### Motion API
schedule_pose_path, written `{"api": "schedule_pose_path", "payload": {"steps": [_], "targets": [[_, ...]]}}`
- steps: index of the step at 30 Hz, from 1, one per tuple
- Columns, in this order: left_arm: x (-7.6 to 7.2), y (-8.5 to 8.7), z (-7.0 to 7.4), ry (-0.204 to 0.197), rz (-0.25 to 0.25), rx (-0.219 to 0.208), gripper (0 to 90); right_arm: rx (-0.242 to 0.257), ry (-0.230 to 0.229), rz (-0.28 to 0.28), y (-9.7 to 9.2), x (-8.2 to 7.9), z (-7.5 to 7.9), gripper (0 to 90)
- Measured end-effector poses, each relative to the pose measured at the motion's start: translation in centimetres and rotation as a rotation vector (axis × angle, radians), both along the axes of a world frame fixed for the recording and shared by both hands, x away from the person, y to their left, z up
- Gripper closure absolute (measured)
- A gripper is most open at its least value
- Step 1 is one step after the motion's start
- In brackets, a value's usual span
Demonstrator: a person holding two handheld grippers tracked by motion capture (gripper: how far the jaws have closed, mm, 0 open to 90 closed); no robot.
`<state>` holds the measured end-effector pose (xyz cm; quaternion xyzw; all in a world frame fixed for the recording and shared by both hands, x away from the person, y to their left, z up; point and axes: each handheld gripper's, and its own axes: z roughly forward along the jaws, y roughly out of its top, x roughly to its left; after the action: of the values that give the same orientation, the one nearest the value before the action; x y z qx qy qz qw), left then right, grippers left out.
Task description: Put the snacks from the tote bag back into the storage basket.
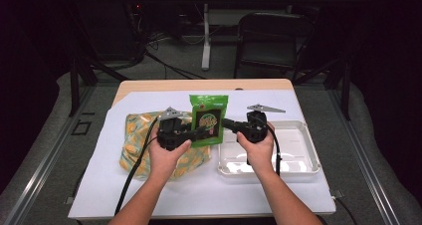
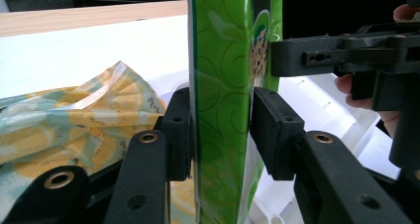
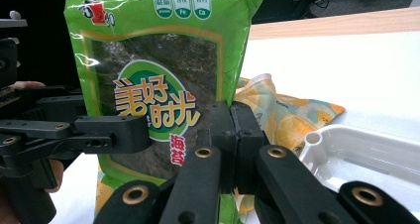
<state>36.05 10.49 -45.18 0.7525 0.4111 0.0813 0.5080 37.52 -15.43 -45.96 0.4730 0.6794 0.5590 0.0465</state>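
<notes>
Two hands hold two grippers at mid-bench. The left gripper (image 1: 203,132) has its fingers (image 2: 277,130) parted around one green snack pack (image 1: 208,118), a gap showing on the right side. The right gripper (image 1: 230,125) has its fingers (image 3: 233,130) pinched on the pack's edge, holding it upright. One yellow bag (image 1: 135,130) lies left, one white tray (image 1: 298,158) right, on one white sheet (image 1: 99,185).
</notes>
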Motion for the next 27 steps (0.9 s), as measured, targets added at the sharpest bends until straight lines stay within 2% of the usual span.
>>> {"api": "schedule_pose_path", "payload": {"steps": [18, 27], "targets": [[0.3, -0.4, -0.1, -0.015, 0.022, 0.01, 59.2, 0.001, 0.004, -0.023, -0.6, -0.2, 0.1, 90.0], [0.9, -1.7, -0.6, -0.003, 0.007, -0.006, 59.0, -0.008, 0.0, -0.065, -1.8, -0.6, 0.0, 90.0]]}}
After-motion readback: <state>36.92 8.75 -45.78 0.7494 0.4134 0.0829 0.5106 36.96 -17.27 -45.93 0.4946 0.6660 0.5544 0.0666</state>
